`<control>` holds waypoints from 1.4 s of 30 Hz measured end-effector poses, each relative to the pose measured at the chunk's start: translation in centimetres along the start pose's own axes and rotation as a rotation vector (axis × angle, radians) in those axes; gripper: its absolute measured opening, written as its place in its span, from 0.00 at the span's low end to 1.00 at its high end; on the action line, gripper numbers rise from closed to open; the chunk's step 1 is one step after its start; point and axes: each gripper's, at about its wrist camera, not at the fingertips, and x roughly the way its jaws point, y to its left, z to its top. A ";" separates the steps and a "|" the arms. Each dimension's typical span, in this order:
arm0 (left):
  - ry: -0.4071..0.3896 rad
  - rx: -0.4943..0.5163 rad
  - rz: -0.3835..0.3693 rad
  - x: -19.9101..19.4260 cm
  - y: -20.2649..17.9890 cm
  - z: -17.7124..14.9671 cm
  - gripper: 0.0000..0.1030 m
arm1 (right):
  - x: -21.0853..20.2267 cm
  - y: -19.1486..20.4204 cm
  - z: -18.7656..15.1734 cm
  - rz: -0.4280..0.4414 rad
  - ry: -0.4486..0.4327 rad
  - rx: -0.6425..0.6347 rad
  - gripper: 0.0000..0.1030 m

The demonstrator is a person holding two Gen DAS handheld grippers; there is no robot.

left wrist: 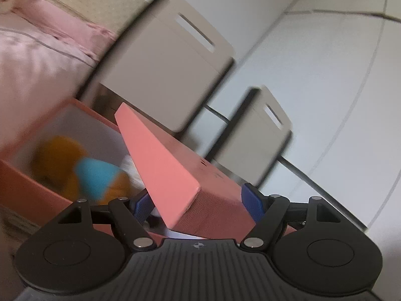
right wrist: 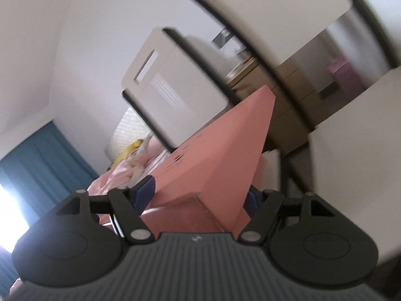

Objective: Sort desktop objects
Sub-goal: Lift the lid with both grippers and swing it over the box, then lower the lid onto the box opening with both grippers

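The task's thing is a salmon-pink box lid (left wrist: 173,175), long and shallow, with a ribbed cardboard texture on its short end and small dark markings on its top face. It is up in the air, tilted, with a claw at each end. The left claw (left wrist: 198,207) is closed on one end, its blue pads (left wrist: 252,202) pressed against the lid's sides. The right claw (right wrist: 198,195) clamps the other end (right wrist: 215,160) the same way, one blue pad (right wrist: 145,192) plain to see and the other mostly hidden behind the lid's edge.

Only the left wrist view shows the open pink box (left wrist: 32,173) below and beside the lid, with blurred orange and blue things (left wrist: 82,173) inside, and pink bedding (left wrist: 37,50) behind. Only the right wrist view shows a blue curtain (right wrist: 45,155), a bright window and wooden drawers (right wrist: 288,92). Both show pale chair backs (left wrist: 173,57) with slot handles.
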 end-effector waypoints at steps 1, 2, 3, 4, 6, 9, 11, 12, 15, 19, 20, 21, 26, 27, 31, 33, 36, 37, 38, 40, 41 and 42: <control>-0.014 -0.008 0.015 -0.4 0.7 0.2 0.76 | 1.3 0.2 -0.2 0.013 0.011 -0.003 0.70; -0.029 -0.016 0.029 -0.8 1.4 0.4 0.76 | 2.6 0.3 -0.4 0.026 0.021 -0.006 0.70; -0.041 -0.025 0.044 -1.2 2.1 0.6 0.76 | 3.8 0.5 -0.6 0.035 0.031 -0.007 0.70; -0.052 -0.034 0.059 -1.5 2.6 0.7 0.76 | 5.1 0.6 -0.8 0.042 0.041 -0.007 0.70; -0.071 -0.046 0.083 -1.9 3.7 1.0 0.76 | 7.3 0.7 -1.2 0.058 0.059 -0.004 0.70; -0.098 -0.062 0.113 -2.2 4.9 1.1 0.76 | 9.1 1.1 -1.8 0.074 0.067 -0.024 0.70; -0.107 -0.077 0.130 -2.1 5.5 1.1 0.76 | 9.8 1.1 -2.2 0.077 0.069 -0.032 0.70; -0.112 -0.091 0.134 -2.0 5.9 1.1 0.75 | 10.2 1.1 -2.4 0.078 0.070 -0.036 0.70; -0.116 -0.159 0.130 -1.8 7.1 1.0 0.73 | 10.4 1.4 -2.9 0.066 0.059 -0.056 0.71; -0.144 -0.199 0.128 -2.0 7.5 1.1 0.72 | 10.4 2.2 -3.5 0.056 0.025 -0.092 0.72; -0.145 -0.215 0.128 -2.0 7.7 1.1 0.72 | 10.5 2.2 -3.6 0.053 0.026 -0.096 0.72; -0.146 -0.231 0.128 -1.9 7.9 1.1 0.71 | 10.6 2.2 -3.6 0.049 0.029 -0.100 0.73; -0.144 -0.246 0.159 -1.8 8.1 1.1 0.70 | 11.4 2.2 -4.2 0.010 0.058 -0.113 0.82; -0.144 -0.231 0.172 -1.7 7.9 1.1 0.70 | 11.5 2.3 -4.4 0.003 0.062 -0.116 0.86; -0.147 -0.238 0.193 -1.7 8.1 1.1 0.70 | 11.5 3.1 -4.8 -0.088 0.057 -0.204 0.99; -0.151 -0.239 0.197 -1.8 8.1 1.1 0.71 | 11.0 3.3 -4.6 -0.104 0.019 -0.243 1.00; -0.147 -0.198 0.221 -1.6 7.7 1.0 0.74 | 10.6 3.4 -4.5 -0.125 -0.004 -0.287 1.00; -0.149 -0.183 0.229 -1.5 7.4 0.9 0.74 | 10.5 3.2 -4.6 -0.127 0.005 -0.286 1.00; -0.151 -0.169 0.238 -1.5 7.2 0.9 0.75 | 10.5 3.1 -4.7 -0.126 0.014 -0.282 1.00; -0.154 -0.135 0.263 -1.6 6.8 0.5 0.75 | 10.3 3.1 -4.8 -0.124 0.016 -0.294 1.00; -0.156 -0.114 0.278 -1.5 6.5 0.4 0.75 | 10.1 3.2 -4.9 -0.124 0.013 -0.305 1.00; -0.161 -0.092 0.294 -1.4 6.2 0.3 0.77 | 9.9 3.3 -4.9 -0.120 0.008 -0.318 1.00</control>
